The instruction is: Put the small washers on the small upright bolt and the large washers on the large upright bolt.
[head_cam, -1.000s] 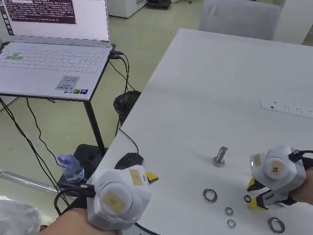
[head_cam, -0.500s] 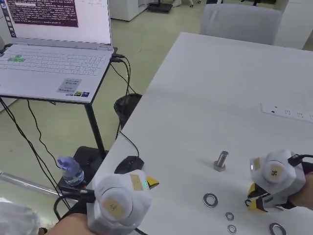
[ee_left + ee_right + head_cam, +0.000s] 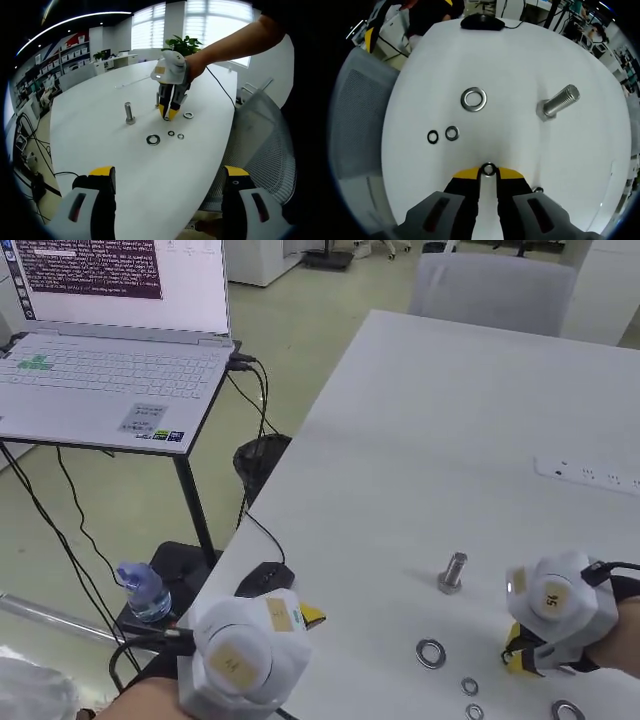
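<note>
Closed since a moment ago, the jaws of my right gripper point(image 3: 489, 174) now pinch a small washer point(image 3: 489, 169) on the tabletop point(image 3: 520, 55), near-right of the large bolt point(image 3: 559, 102). On my left gripper point(image 3: 168, 172) the jaws gape wide, empty. With the grip made, lifting comes next, I judge.

White table point(image 3: 420, 420), laptop point(image 3: 110, 360) on stand, grey chair point(image 3: 490, 285), pale floor point(image 3: 300, 300).

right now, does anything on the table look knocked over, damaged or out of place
Nothing stands out. The bolt stands upright on the table, a large washer and two small washers lie flat near it, and the right claw pinches a third small washer.
</note>
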### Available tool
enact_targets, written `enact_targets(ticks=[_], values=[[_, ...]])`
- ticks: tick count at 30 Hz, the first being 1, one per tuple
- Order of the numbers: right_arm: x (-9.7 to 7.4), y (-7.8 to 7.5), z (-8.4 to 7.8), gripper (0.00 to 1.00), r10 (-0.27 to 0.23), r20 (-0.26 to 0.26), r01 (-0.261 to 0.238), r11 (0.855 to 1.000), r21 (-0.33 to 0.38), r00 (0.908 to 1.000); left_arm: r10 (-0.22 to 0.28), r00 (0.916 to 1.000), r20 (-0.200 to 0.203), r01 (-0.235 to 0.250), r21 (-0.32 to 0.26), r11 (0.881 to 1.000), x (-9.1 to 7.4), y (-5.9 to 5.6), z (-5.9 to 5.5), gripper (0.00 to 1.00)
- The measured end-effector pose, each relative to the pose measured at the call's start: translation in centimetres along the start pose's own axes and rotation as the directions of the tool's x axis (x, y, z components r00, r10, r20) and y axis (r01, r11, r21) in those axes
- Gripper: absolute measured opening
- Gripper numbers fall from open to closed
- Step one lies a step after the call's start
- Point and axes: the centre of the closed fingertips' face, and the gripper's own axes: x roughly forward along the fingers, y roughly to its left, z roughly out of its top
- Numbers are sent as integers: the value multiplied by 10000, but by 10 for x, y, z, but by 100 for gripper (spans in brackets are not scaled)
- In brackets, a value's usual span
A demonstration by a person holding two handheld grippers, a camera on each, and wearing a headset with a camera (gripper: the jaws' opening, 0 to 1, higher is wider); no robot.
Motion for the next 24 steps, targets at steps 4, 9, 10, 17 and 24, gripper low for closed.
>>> enact_targets(ticks=[4, 9, 10, 17, 24], values=[[0, -1, 0, 13, -43, 30, 42, 9999, 166, 10000, 14, 10000, -7, -14, -13, 10000, 0, -1, 0, 87], [0, 0, -1, 13, -26, 204, 15, 9985, 550, 9998, 54, 9999, 88, -54, 6, 10000, 0, -1, 3, 87], [0, 0, -2, 13, -31, 172, 21, 9984, 572, 9998, 60, 10000, 75, -60, -1, 10000, 0, 0, 2, 87], [-14, -1, -10, 12, -128, 175, 111, 9953, 963, 9998, 102, 9999, 51, -102, -5, 9999, 1, 1, 4, 87], [-30, -2, -23, 12, -185, 220, 153, 9901, 1395, 9996, 89, 10000, 42, -89, 73, 9999, 4, -1, 6, 87]])
